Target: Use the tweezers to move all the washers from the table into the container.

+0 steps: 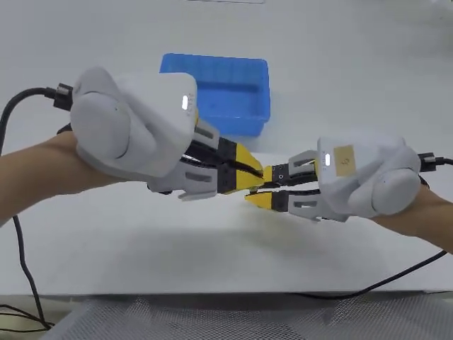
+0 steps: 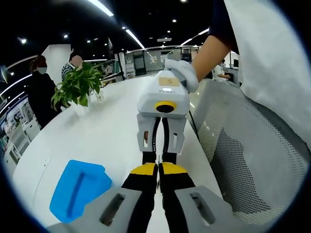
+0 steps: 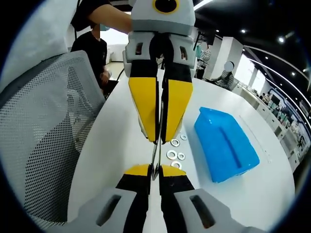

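Note:
Thin metal tweezers (image 3: 155, 158) run between the two grippers, which meet tip to tip above the white table (image 1: 340, 71). My left gripper (image 1: 256, 177) comes in from the left and its yellow jaws are shut on the tweezers. Facing it, my right gripper (image 1: 266, 190) is shut on the tweezers' other end. Several silver washers (image 3: 171, 154) lie on the table below the tips, beside the blue container (image 3: 226, 143). In the head view the container (image 1: 226, 88) sits just behind the left gripper. In the left gripper view my left gripper (image 2: 158, 170) points at the right gripper (image 2: 163, 104), with the container (image 2: 77, 189) at lower left.
A mesh chair back (image 3: 43, 141) stands at the table's near edge. A potted plant (image 2: 77, 85) sits far along the table, with people (image 2: 39, 92) beyond it. Black cables (image 1: 21, 255) trail from both grippers over the table's front edge.

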### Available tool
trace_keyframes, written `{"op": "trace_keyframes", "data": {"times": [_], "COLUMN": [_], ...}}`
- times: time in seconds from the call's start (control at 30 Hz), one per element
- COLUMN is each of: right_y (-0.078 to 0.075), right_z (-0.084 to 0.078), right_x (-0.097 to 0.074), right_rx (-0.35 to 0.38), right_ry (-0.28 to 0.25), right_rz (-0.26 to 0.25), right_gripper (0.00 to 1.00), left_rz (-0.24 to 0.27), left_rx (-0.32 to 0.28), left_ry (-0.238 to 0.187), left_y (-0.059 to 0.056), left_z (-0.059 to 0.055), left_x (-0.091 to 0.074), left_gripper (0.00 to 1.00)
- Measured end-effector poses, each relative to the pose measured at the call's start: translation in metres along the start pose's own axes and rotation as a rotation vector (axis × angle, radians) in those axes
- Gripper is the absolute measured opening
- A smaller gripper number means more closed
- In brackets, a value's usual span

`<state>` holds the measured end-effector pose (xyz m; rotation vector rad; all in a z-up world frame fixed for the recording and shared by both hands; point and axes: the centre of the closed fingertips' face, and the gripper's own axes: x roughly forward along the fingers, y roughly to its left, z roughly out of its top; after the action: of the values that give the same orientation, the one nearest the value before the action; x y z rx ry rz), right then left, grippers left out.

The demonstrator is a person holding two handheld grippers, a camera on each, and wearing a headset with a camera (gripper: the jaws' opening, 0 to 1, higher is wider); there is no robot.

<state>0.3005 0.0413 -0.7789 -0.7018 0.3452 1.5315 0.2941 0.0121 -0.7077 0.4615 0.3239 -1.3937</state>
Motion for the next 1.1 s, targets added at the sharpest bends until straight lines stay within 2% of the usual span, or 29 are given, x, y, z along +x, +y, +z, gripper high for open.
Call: {"op": "trace_keyframes", "data": {"times": [0.13, 0.43, 0.63, 0.8, 0.93, 1.1], "right_y": [-0.001, -0.001, 0.0, 0.001, 0.005, 0.008], "right_z": [0.0, -0.001, 0.0, 0.005, 0.011, 0.018], "right_x": [-0.001, -0.001, -0.001, 0.0, 0.002, 0.006], "right_rx": [0.013, 0.028, 0.024, 0.038, 0.047, 0.045], "right_ry": [-0.011, -0.023, -0.018, -0.033, -0.044, -0.054], "right_rz": [0.002, 0.012, 0.01, 0.005, 0.009, 0.017], "right_gripper": [0.07, 0.07, 0.07, 0.08, 0.08, 0.08], "left_rz": [0.006, 0.009, 0.014, 0.022, 0.033, 0.043], "left_rx": [-0.041, -0.064, -0.041, -0.04, -0.078, -0.089], "left_ry": [-0.019, -0.032, -0.031, -0.046, -0.057, -0.062], "left_y": [0.001, 0.001, 0.0, -0.001, -0.003, -0.007], "left_z": [0.001, 0.001, 0.001, 0.002, 0.002, 0.001], "left_x": [0.001, 0.002, 0.001, -0.005, -0.011, -0.017], "left_gripper": [0.06, 0.06, 0.05, 0.05, 0.05, 0.05]}}
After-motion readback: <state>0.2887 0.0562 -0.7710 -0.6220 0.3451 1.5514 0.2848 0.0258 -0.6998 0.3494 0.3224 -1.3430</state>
